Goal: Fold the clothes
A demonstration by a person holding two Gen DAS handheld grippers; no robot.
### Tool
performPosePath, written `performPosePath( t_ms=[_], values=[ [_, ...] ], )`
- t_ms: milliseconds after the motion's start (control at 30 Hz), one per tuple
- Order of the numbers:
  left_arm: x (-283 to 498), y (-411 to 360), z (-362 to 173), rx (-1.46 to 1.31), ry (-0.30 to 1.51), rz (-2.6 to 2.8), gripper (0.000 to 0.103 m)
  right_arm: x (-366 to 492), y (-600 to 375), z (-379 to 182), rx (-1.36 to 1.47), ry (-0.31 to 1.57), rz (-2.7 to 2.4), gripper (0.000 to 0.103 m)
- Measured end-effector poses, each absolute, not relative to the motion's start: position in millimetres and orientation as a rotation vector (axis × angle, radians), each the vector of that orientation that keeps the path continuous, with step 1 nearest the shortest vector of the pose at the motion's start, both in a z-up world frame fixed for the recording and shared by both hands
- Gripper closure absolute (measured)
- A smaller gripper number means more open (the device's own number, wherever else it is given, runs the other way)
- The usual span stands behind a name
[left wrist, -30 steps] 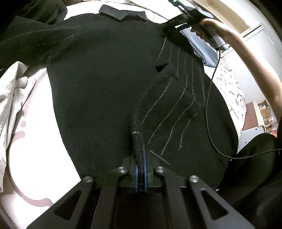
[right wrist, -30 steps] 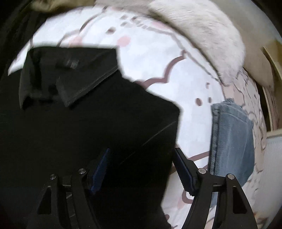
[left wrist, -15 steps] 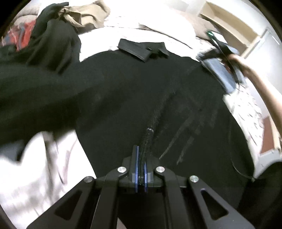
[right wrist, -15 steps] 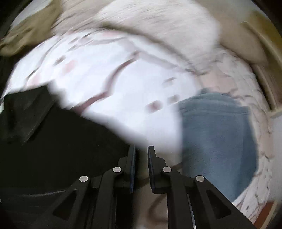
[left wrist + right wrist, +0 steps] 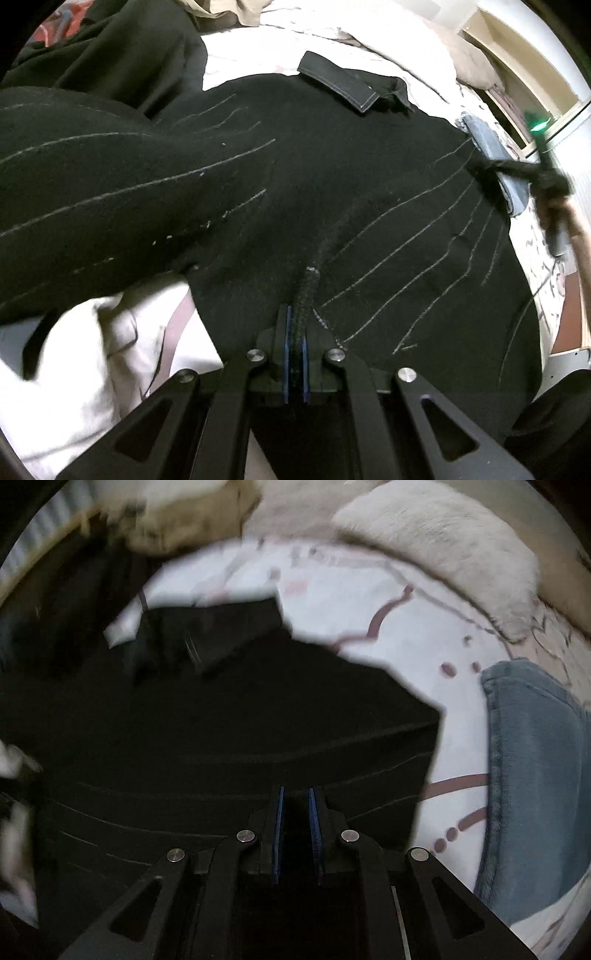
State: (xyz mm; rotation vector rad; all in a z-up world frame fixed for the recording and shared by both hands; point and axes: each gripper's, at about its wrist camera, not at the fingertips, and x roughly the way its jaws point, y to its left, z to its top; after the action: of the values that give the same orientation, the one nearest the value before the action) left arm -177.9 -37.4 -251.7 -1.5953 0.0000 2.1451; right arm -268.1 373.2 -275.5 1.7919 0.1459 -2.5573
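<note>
A black top with thin pale stripes (image 5: 332, 177) lies spread on the patterned bed sheet (image 5: 236, 62), its collar (image 5: 338, 86) at the far end. My left gripper (image 5: 294, 325) is shut on a pinched ridge of its near hem. One sleeve (image 5: 92, 184) hangs raised at the left. My right gripper (image 5: 495, 171) shows at the far right, shut on the top's edge. In the right wrist view the right gripper (image 5: 295, 805) has its jaws nearly together around dark cloth of the top (image 5: 221, 738); its collar (image 5: 207, 635) lies beyond.
Folded blue jeans (image 5: 539, 768) lie on the sheet (image 5: 369, 602) right of the top. A white fluffy blanket (image 5: 443, 539) is at the far end. A pile of dark and tan clothes (image 5: 110, 44) sits at the far left. White cloth (image 5: 74, 369) lies near left.
The right gripper closed from wide open and took hold of the top's right edge. The sleeve swung up at the left. The left gripper kept its hold on the hem.
</note>
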Motion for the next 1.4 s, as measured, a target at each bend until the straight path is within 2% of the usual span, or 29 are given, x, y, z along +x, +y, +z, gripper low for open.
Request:
performPosePath(
  t_ms=[33,67,100,167,267,367,500,633,667,733,800,1000,1133,1167,1233,1267,1300,1400],
  values=[
    [-179,-36,-250,-1.591,0.000,2.149,0.098,-273,390,-289,1.797,0.067,-2.596,0.090],
    [-180,-35,-248,-1.588,0.000,2.153,0.098,-277,410,-293,1.771,-0.129,-2.606,0.090],
    [-184,-31,-247,-1.582,0.005,2.163,0.098,-281,428,-294,1.759,-0.250,-2.645,0.103],
    [-194,-22,-246,-1.569,0.012,2.176,0.098,-287,447,-291,1.785,-0.169,-2.789,0.103],
    [-211,-16,-250,-1.587,0.017,2.191,0.098,-285,458,-283,1.805,-0.181,-2.850,0.103],
    [-221,-23,-257,-1.621,-0.001,2.194,0.098,-267,431,-264,1.742,-0.060,-2.830,0.103],
    [-230,-27,-263,-1.645,-0.031,2.183,0.098,-239,386,-250,1.619,-0.063,-2.647,0.103],
    [-237,-24,-262,-1.625,-0.011,2.198,0.098,-223,356,-279,1.678,0.104,-2.586,0.103],
    [-237,-25,-262,-1.620,-0.008,2.195,0.098,-222,370,-288,1.684,0.107,-2.621,0.103],
    [-237,-27,-263,-1.614,-0.003,2.189,0.095,-223,401,-293,1.672,-0.097,-2.663,0.103],
    [-234,-31,-262,-1.617,0.007,2.185,0.094,-225,414,-288,1.701,-0.164,-2.687,0.103],
    [-197,-62,-236,-1.568,0.145,2.348,0.085,-219,379,-266,1.692,-0.034,-2.784,0.103],
    [-168,-91,-208,-1.494,0.095,2.455,0.085,-223,306,-241,1.542,0.060,-2.671,0.103],
    [-162,-98,-199,-1.471,0.083,2.489,0.083,-222,281,-237,1.507,0.088,-2.623,0.103],
    [-149,-110,-182,-1.417,0.089,2.585,0.064,-219,232,-231,1.442,0.138,-2.521,0.103],
    [-143,-116,-173,-1.385,0.093,2.643,0.049,-217,208,-229,1.410,0.162,-2.470,0.103],
    [-137,-123,-163,-1.349,0.102,2.706,0.044,-217,186,-231,1.390,0.203,-2.432,0.103],
    [-120,-148,-135,-1.259,0.132,2.887,0.044,-216,139,-254,1.395,0.343,-2.349,0.103]
  ],
)
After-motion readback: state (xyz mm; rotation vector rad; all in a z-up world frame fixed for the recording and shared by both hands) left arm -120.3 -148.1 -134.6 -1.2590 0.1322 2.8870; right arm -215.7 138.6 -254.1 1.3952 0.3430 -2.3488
